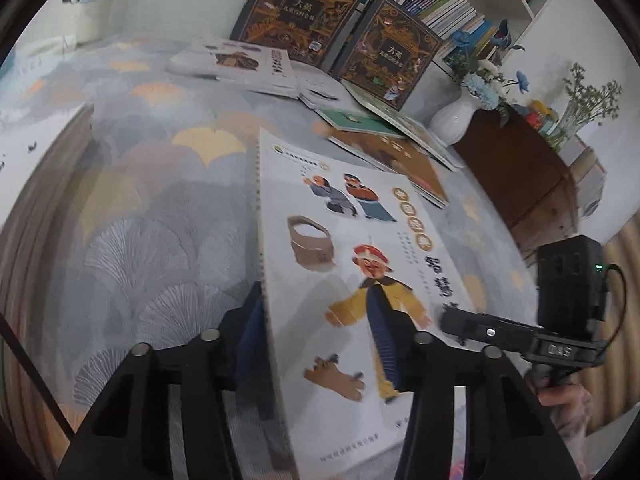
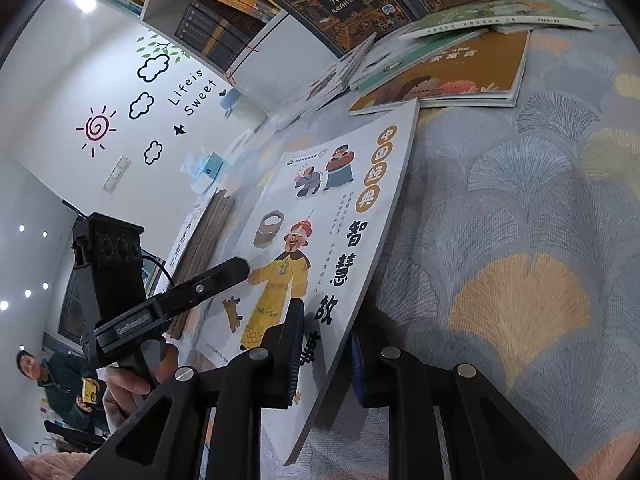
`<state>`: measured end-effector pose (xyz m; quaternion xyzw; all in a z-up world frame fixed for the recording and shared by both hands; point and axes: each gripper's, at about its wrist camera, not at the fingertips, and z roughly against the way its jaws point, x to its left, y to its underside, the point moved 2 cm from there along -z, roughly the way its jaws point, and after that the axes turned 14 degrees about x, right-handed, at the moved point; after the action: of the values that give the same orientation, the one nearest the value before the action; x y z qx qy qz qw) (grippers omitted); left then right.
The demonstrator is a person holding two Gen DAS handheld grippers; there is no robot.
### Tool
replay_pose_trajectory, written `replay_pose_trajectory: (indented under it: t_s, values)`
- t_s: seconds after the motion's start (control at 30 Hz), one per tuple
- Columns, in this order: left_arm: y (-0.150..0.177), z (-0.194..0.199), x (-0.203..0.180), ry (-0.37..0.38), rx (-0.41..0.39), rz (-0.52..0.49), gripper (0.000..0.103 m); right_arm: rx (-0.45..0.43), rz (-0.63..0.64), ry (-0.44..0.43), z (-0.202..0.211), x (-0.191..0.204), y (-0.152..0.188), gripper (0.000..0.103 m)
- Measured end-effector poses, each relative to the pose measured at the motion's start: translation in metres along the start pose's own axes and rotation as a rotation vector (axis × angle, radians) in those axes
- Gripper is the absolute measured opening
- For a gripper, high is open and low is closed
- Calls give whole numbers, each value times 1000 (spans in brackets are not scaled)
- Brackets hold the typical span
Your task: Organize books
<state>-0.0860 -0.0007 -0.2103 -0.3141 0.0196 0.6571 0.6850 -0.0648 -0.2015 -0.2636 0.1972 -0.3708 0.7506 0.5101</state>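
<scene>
A white picture book [image 1: 340,240] [image 2: 320,208] with cartoon figures on its cover is tilted above the fan-patterned bedspread [image 1: 160,200]. Its spine edge runs between the jaws of my left gripper [image 1: 316,300]. One blue pad sits under that edge and the other hovers over the cover, so the pads do not clamp it. In the right wrist view the left gripper's upper finger [image 2: 216,282] lies across the cover. My right gripper [image 2: 326,324] is shut on the book's opposite long edge, and one of its fingers [image 1: 480,328] shows at the cover's right side.
Two dark ornate books [image 1: 300,12] [image 1: 392,48] lean on the bookshelf. Flat books [image 1: 236,64] [image 1: 384,148] lie before them. A book stack [image 2: 204,236] is at the left. A white vase [image 1: 456,120] stands by a wooden cabinet [image 1: 528,184]. A person [image 2: 68,380] sits below.
</scene>
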Motion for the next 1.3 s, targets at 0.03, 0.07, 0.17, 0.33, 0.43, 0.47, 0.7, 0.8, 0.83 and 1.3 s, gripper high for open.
replay_pose_trajectory:
  t_s: [0.03,0.07,0.17,0.33,0.43,0.47,0.7,0.8,0.83,1.3]
  values:
    - [1,0,0,-14,-7,-7,42,-4,2,2,0,0,0,18]
    - [2,-1,-3,-36,-14,-21,42,-7,4,3,0,0,1,18]
    - [3,-1,-6,-63,-18,-36,42,-14,1,-4,1,0,1,18]
    - [2,0,-1,-31,-22,-24,42,-23,6,1,1,1,2,18]
    - [2,0,-1,-33,-22,-25,42,-26,5,1,2,1,4,18]
    - [2,0,-1,-39,-22,-29,43,-25,4,0,2,1,4,18]
    - [2,0,-3,-58,-22,-40,44,-27,2,-6,3,1,3,18]
    - [2,-1,-3,-60,-22,-40,44,-27,2,-5,3,1,3,18]
    - [2,-1,-3,-60,-22,-40,44,-27,2,-6,3,1,3,18]
    - [1,1,-7,-46,10,-46,44,-7,-58,-4,5,0,0,18]
